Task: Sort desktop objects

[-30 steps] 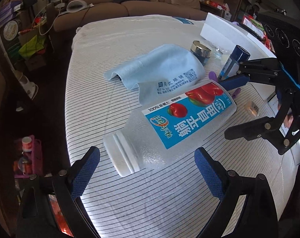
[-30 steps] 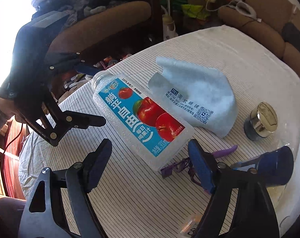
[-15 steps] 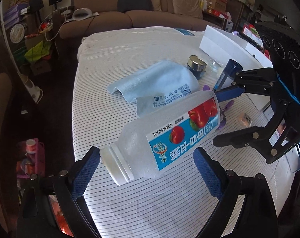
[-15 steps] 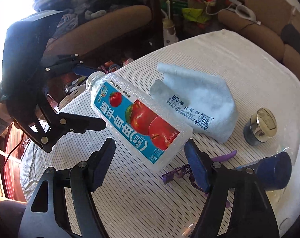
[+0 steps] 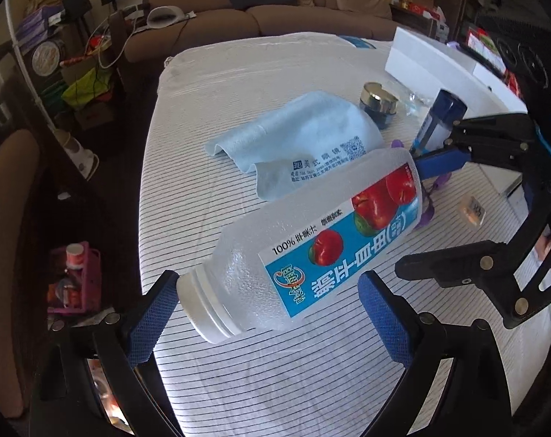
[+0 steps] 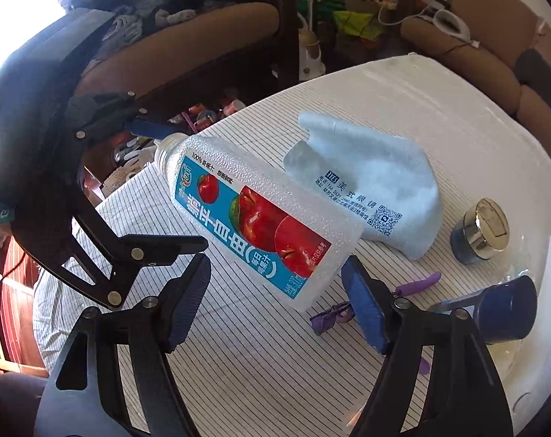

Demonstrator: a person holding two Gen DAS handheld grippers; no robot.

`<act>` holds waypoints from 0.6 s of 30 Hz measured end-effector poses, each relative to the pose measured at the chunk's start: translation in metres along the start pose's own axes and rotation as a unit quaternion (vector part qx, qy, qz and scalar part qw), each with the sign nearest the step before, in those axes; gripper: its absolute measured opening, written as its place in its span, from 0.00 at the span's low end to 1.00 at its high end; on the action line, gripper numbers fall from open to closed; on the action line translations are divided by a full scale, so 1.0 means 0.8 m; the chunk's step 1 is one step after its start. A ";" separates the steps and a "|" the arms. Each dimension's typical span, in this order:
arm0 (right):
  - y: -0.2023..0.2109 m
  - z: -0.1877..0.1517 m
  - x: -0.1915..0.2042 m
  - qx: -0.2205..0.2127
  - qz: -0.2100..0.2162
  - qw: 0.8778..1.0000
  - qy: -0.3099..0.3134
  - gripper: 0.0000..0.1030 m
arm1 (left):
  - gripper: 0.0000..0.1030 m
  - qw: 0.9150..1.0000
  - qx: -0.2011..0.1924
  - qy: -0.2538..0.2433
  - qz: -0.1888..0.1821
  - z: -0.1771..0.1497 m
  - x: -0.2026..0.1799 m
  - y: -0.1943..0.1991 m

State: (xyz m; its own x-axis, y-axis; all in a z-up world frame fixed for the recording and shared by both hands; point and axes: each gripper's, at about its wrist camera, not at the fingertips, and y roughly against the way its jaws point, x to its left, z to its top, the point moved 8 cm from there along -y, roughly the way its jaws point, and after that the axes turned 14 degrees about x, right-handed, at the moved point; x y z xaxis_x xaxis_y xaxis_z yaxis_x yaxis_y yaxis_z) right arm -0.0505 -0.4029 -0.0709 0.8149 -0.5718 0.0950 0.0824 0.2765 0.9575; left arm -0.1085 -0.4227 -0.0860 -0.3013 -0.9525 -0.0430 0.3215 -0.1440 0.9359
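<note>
A clear apple-juice bottle with a blue label is tilted over the striped table. Its white cap touches the left pad of my left gripper, whose jaws stand wide around the neck end. In the right wrist view the bottle has its base between the pads of my right gripper. Those jaws are opening: the right pad is at the base corner, and a gap shows on the other side. The bottle looks wedged end to end between one finger of each gripper.
A light blue lens cloth lies behind the bottle. A gold-lidded jar, a dark blue capped tube and purple glasses sit to the right. A white box stands at the far right, sofas beyond.
The bottle has swung round and come closer to both cameras, off its flat lie. Its cap now rests against my left gripper's left pad. Both grippers stayed roughly in place.
</note>
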 end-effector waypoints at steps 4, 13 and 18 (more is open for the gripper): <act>0.035 0.003 -0.003 -0.034 0.027 0.999 -0.014 0.71 | 0.88 0.999 -0.016 -0.019 -0.026 0.002 -0.025 0.034; 0.104 0.000 0.024 -0.046 0.024 0.999 -0.003 0.47 | 0.87 0.998 -0.015 -0.050 0.032 -0.001 -0.064 0.093; 0.098 -0.020 0.011 -0.026 0.035 0.999 0.013 0.55 | 0.88 0.998 0.027 0.024 0.043 -0.051 0.014 0.057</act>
State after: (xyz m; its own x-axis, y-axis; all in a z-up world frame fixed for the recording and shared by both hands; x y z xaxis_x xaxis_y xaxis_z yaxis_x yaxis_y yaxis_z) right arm -0.0276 -0.3742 0.0004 0.8346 -0.5294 0.1524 0.0549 0.3552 0.9332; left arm -0.0605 -0.4508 -0.0581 -0.2317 -0.9725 0.0234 0.2945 -0.0472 0.9545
